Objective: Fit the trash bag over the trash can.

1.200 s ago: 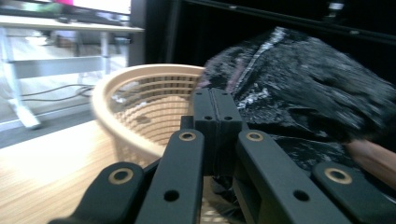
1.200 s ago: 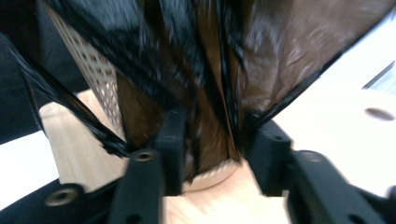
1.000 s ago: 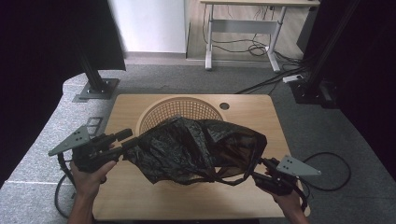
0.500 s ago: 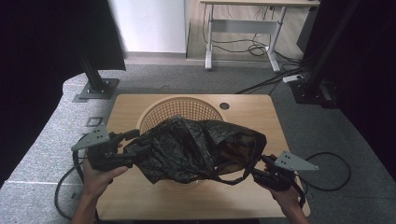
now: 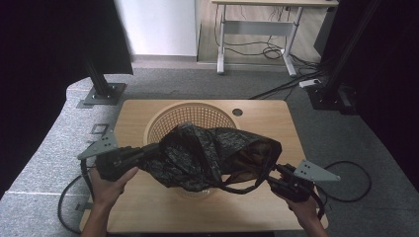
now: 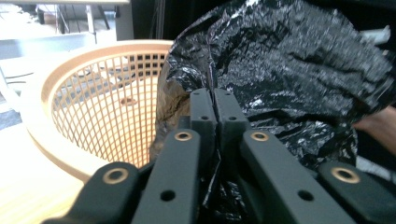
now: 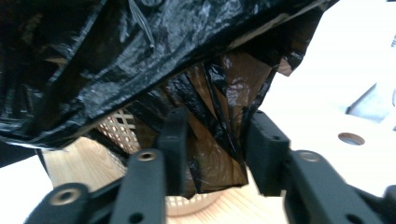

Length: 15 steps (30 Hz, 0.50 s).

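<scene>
Your left gripper (image 6: 215,109) has just clamped the black bag (image 5: 207,153); your right gripper (image 7: 215,144), jaws narrowing, probably isn't yet pinching its right edge above the basket (image 5: 197,114).

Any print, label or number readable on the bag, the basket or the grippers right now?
None readable. The black plastic bag shows only glossy crinkles, the woven basket only plain mesh, and the left gripper and right gripper bear bare screws, no markings. The wooden table is unmarked too.
</scene>
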Motion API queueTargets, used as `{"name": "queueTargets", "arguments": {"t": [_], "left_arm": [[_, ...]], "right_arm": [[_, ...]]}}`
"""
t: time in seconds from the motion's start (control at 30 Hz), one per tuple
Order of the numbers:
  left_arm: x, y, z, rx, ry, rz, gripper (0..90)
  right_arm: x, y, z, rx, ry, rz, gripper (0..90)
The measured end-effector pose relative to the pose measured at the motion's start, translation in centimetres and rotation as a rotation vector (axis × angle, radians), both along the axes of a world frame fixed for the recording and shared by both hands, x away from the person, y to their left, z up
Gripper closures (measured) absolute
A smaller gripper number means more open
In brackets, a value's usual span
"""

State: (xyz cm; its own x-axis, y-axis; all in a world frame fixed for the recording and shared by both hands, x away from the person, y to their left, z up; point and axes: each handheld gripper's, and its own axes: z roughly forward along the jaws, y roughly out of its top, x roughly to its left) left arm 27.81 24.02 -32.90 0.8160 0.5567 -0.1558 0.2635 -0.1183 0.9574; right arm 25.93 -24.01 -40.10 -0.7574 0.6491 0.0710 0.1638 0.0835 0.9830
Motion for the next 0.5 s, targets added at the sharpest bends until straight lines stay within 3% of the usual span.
{"name": "queueTargets", "arguments": {"t": [0.2,0.33,0.5], "left_arm": [[0.7,1.5,0.4,-0.115,0.012,0.021,89.4],[1.3,3.2,0.1,-0.214,0.041,0.082,89.4],[1.5,5.0,-0.5,-0.284,0.07,0.107,89.5]], "right_arm": [[0.2,1.0,0.9,-0.019,-0.044,0.032,86.6],[0.5,1.3,0.7,-0.016,-0.036,0.027,87.5],[0.6,1.2,0.1,-0.007,-0.01,0.02,88.0]]}}
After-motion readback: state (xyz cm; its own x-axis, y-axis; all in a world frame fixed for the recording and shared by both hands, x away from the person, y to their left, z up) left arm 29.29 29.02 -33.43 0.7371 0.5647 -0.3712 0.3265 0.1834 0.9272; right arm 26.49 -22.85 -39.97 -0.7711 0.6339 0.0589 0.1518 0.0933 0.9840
